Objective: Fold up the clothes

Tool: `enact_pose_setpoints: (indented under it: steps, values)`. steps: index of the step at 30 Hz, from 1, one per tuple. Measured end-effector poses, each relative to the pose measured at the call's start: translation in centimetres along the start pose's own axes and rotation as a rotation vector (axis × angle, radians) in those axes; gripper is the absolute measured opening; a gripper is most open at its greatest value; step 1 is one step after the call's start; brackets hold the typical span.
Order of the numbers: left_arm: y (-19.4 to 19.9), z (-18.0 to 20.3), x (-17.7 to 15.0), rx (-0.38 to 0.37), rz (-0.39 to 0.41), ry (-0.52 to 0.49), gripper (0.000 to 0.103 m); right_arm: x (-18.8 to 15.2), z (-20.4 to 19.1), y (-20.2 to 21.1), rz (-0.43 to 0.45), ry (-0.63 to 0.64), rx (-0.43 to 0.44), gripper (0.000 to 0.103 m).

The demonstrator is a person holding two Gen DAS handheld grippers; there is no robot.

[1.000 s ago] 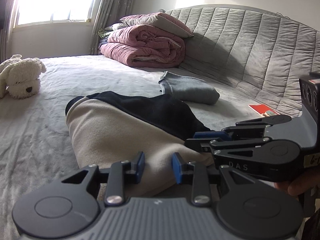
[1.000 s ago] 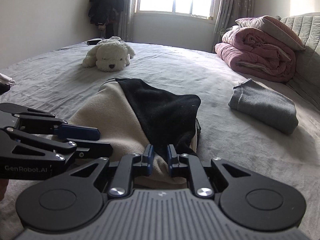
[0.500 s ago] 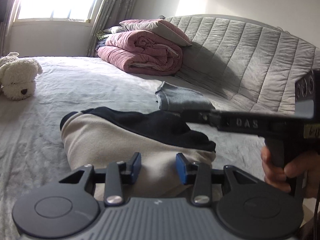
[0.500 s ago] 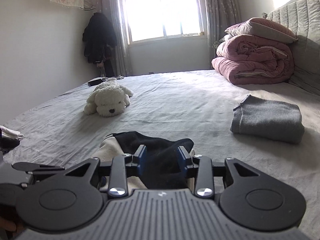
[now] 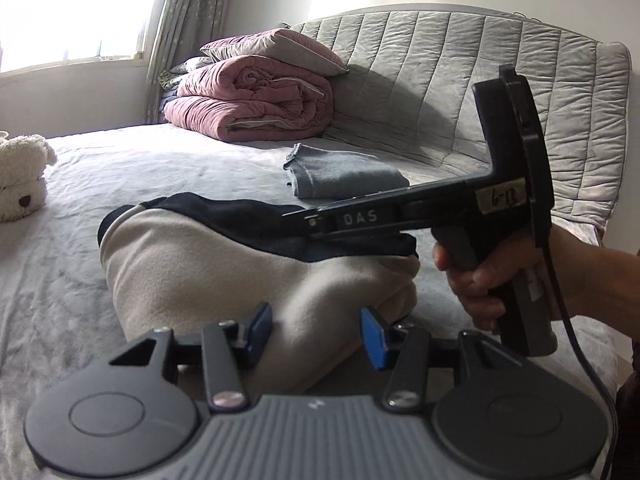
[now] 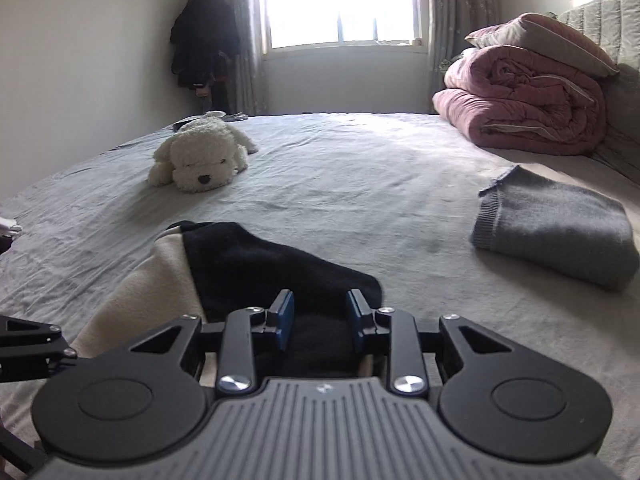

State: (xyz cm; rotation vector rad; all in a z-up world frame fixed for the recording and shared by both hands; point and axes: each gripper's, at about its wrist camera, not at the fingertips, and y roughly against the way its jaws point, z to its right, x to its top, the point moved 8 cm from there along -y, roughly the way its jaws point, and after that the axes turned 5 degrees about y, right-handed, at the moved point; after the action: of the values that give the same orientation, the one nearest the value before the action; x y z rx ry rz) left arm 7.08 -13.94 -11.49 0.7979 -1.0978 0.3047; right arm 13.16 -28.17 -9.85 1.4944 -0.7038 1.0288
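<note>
A folded cream and black fleece garment (image 5: 200, 264) (image 6: 240, 264) lies on the grey bed (image 6: 340, 184). My left gripper (image 5: 316, 336) is at its near edge, and the jaws are opening with a cream fold between the pads, which do not press it. My right gripper (image 6: 320, 320) hovers over the black part. Its jaws are closing with black cloth under the gap, not pinched. Seen from the left wrist, the right gripper (image 5: 296, 216) lies side-on above the garment, held by a hand (image 5: 492, 280). A folded grey sweater (image 5: 344, 178) (image 6: 556, 232) lies to the right.
A white plush dog (image 6: 200, 160) (image 5: 20, 184) lies far left on the bed. A rolled pink quilt (image 6: 520, 108) (image 5: 256, 108) with a pillow on it rests against the quilted grey headboard (image 5: 440, 80). A dark coat (image 6: 204, 52) hangs in the corner by the window.
My left jaws have widened around the cream fold. My right gripper let go of the black edge, opened, and swung up and across, so it now lies side-on over the garment.
</note>
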Motion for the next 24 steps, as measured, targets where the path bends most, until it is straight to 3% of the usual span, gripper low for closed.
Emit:
enact_pose_setpoints:
  steps: [1,4,7,10,16,19,24]
  values:
    - [0.1,0.0,0.1,-0.004,0.001,0.004,0.049,0.1,0.7,0.3,0.002,-0.022,-0.017,0.043]
    - [0.4,-0.1,0.6,-0.026,0.011,0.028,0.049,0.7,1.7,1.3,0.034,-0.116,0.011,0.043]
    - [1.1,-0.2,1.9,-0.084,0.042,0.067,0.049,1.8,0.4,2.1,0.082,-0.102,0.045,0.043]
    - [1.5,-0.6,3.4,-0.094,0.091,0.069,0.049,2.3,-0.6,1.9,0.09,-0.102,0.083,0.043]
    - [-0.1,-4.0,4.1,0.039,0.082,0.075,0.051,1.6,-1.7,0.9,0.048,-0.081,0.107,0.042]
    - [-0.5,-6.0,3.6,0.081,0.067,0.119,0.051,0.8,-1.5,0.6,0.02,-0.054,0.1,0.042]
    - [0.1,-9.5,3.4,0.252,0.046,0.236,0.058,0.1,0.7,1.3,-0.01,-0.093,0.056,0.044]
